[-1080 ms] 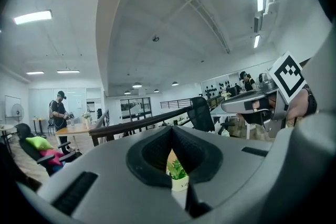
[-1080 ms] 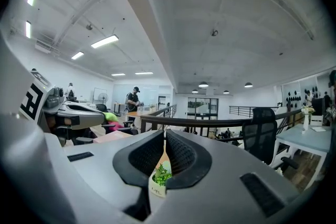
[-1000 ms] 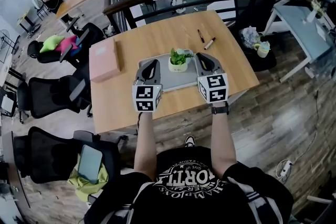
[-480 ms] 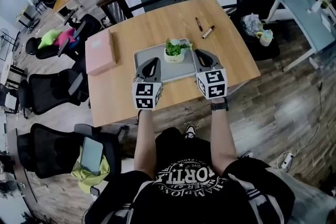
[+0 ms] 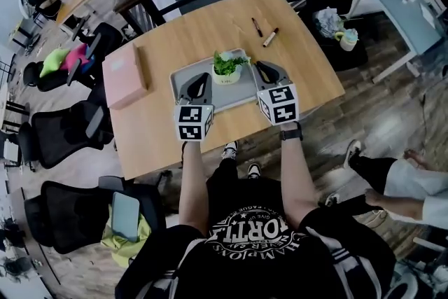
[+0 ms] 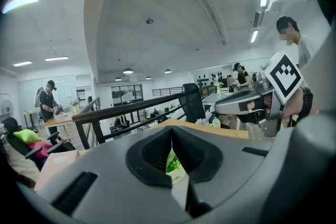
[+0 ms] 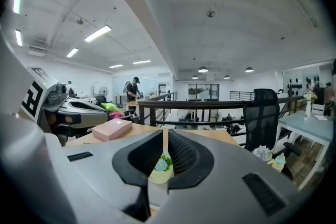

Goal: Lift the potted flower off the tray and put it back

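A small white pot with green leaves, the potted flower [image 5: 226,68], stands at the far side of a grey tray [image 5: 234,95] on the wooden table. My left gripper [image 5: 201,78] lies over the tray's left part, just left of the pot. At the tray's right edge sits my right gripper [image 5: 260,66], just right of the pot. Both are shut with nothing between the pads. In the left gripper view [image 6: 171,131] the pot [image 6: 174,163] shows beyond the closed jaws. The right gripper view [image 7: 165,137] shows the pot [image 7: 161,168] with a blue flower, likewise beyond the jaws.
A pink box [image 5: 124,73] lies on the table's left part, and two markers [image 5: 257,26] lie behind the tray. Black office chairs [image 5: 63,133] stand left of the table, a railing behind it. Another person's legs [image 5: 392,178] show at the right.
Both grippers have sunk toward the tray beside the pot, still shut. The head view has shifted, and a person's legs have come into view at the right.
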